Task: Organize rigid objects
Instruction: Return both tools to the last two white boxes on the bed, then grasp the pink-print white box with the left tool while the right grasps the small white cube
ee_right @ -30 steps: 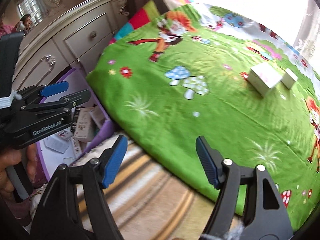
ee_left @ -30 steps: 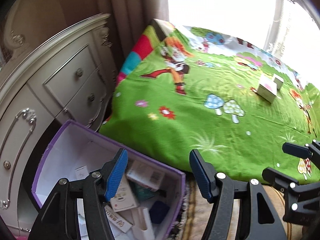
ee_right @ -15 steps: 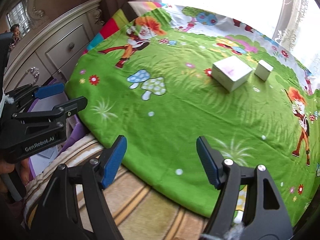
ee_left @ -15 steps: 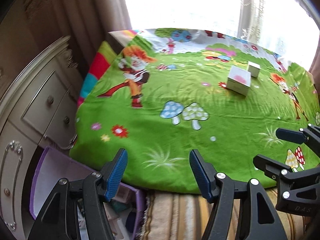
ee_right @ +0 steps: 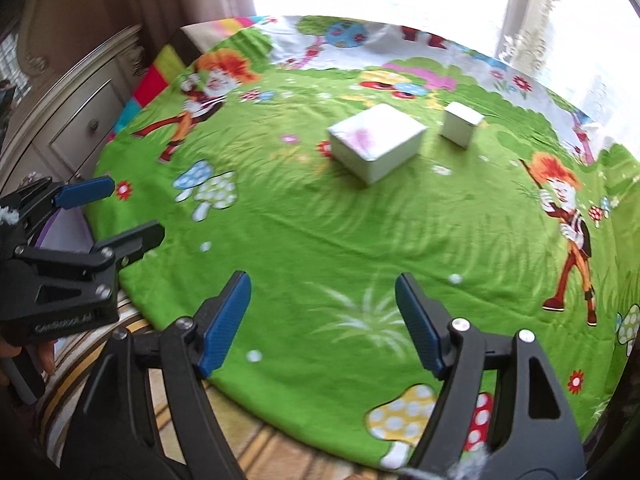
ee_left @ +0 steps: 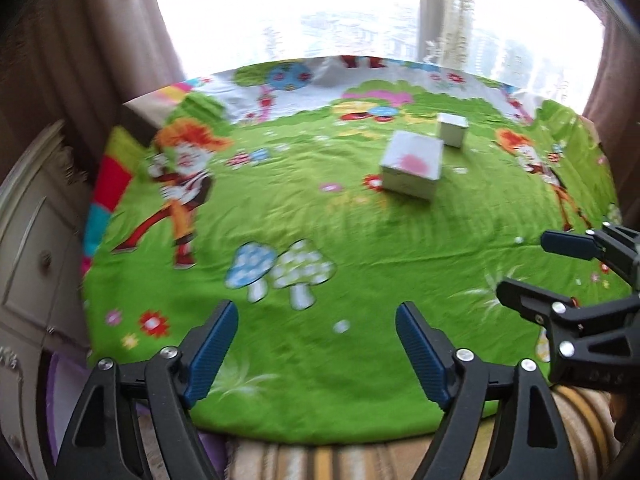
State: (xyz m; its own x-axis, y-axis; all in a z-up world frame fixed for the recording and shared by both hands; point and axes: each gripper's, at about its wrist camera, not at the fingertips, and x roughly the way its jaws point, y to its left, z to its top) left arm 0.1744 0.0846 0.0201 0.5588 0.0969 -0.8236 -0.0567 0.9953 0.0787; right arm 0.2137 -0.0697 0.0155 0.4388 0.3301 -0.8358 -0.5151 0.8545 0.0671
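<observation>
A large white box with a pink smudge on top [ee_left: 414, 164] [ee_right: 376, 146] and a small white box [ee_left: 452, 130] [ee_right: 462, 124] sit apart on the far part of a green cartoon blanket [ee_left: 320, 220] [ee_right: 320, 232]. My left gripper [ee_left: 316, 350] is open and empty over the blanket's near edge; it also shows at the left of the right wrist view [ee_right: 108, 212]. My right gripper [ee_right: 322, 320] is open and empty, well short of the boxes; it also shows at the right of the left wrist view [ee_left: 532, 264].
A cream dresser with drawers [ee_left: 28, 248] [ee_right: 80, 120] stands to the left. A purple bin [ee_left: 60, 384] [ee_right: 64, 232] sits on the floor between dresser and bed. A striped rug [ee_left: 320, 460] [ee_right: 132, 344] lies below. Curtains and a bright window lie beyond the bed.
Both grippers have swung right and up from the purple bin towards the bed. The two white boxes now sit nearer the middle of both views. Both stay open.
</observation>
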